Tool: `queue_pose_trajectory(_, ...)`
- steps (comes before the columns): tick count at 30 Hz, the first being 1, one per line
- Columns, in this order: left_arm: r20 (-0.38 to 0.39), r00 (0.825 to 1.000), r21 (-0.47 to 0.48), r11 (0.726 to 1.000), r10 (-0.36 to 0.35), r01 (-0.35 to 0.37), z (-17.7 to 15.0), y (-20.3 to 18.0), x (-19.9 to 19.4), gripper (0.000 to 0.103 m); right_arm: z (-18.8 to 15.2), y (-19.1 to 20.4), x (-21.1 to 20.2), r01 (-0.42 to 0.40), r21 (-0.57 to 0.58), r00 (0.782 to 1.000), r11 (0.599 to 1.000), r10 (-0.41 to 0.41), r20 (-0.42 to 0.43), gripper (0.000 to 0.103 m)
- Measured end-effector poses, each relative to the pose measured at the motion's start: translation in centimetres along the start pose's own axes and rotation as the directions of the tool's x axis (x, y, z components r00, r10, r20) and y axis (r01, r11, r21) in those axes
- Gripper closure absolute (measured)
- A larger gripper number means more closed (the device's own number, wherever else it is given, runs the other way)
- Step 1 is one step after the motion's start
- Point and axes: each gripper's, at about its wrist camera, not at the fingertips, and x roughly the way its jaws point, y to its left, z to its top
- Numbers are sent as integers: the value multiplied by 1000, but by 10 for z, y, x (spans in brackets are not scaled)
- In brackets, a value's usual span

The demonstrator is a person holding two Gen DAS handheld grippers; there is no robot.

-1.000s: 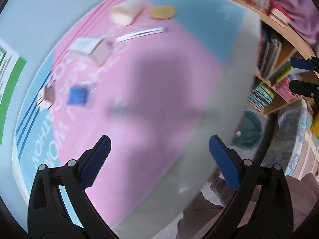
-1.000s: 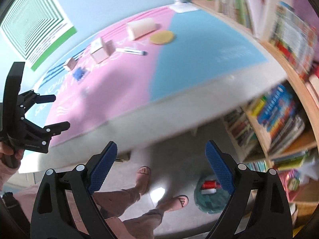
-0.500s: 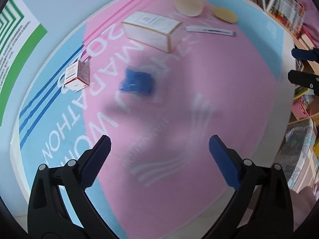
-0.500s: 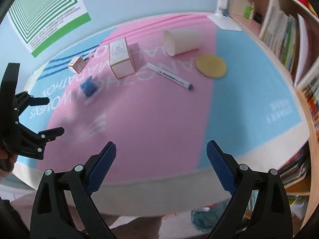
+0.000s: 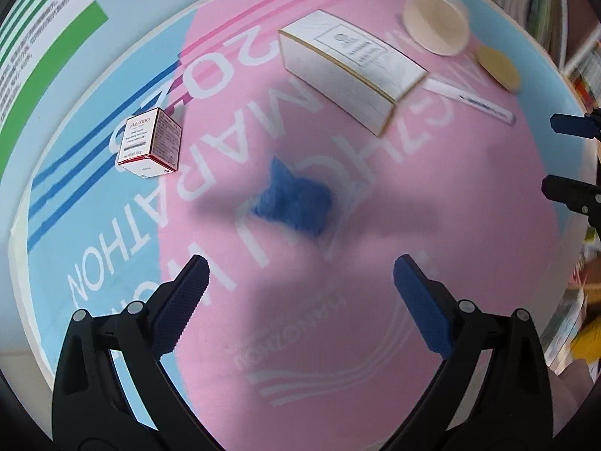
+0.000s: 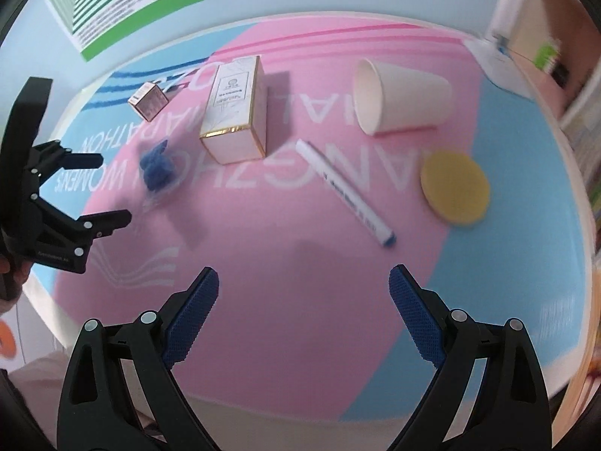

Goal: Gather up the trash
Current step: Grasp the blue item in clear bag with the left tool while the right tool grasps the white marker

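Trash lies scattered across the worktop (image 6: 300, 300): a crumpled blue scrap (image 5: 293, 203) toward its left edge, a tipped paper cup (image 6: 402, 97) and a white marker (image 6: 345, 191) farther right. Within the last second both views swung up from the floor and shelves onto this spread. The left gripper (image 5: 296, 300) now hovers just short of the blue scrap, fingers released and empty, probably the first pick. The right gripper (image 6: 304, 312) is likewise spread wide, holding nothing.

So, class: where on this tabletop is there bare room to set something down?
The near pink stretch between the open right gripper and the white marker pen is bare. The far side is crowded: tall white carton, tipped paper cup, yellow round sponge, crumpled blue scrap.
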Motion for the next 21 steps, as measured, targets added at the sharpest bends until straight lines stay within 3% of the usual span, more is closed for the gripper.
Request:
queue_pose_trajectory(13, -67, 996, -113, 992, 51, -59, 31, 10, 33, 7, 48, -19, 46, -64, -164, 995, 984, 51, -81, 13)
queue_pose_trajectory(17, -88, 996, -135, 990, 30, -41, 37, 17, 45, 16, 55, -21, 56, -71, -172, 994, 983, 55, -93, 14)
queue_pose_trajectory(21, -95, 995, -142, 990, 9, -22, 42, 23, 52, 24, 59, -20, 65, -69, -185, 993, 980, 49, -110, 29)
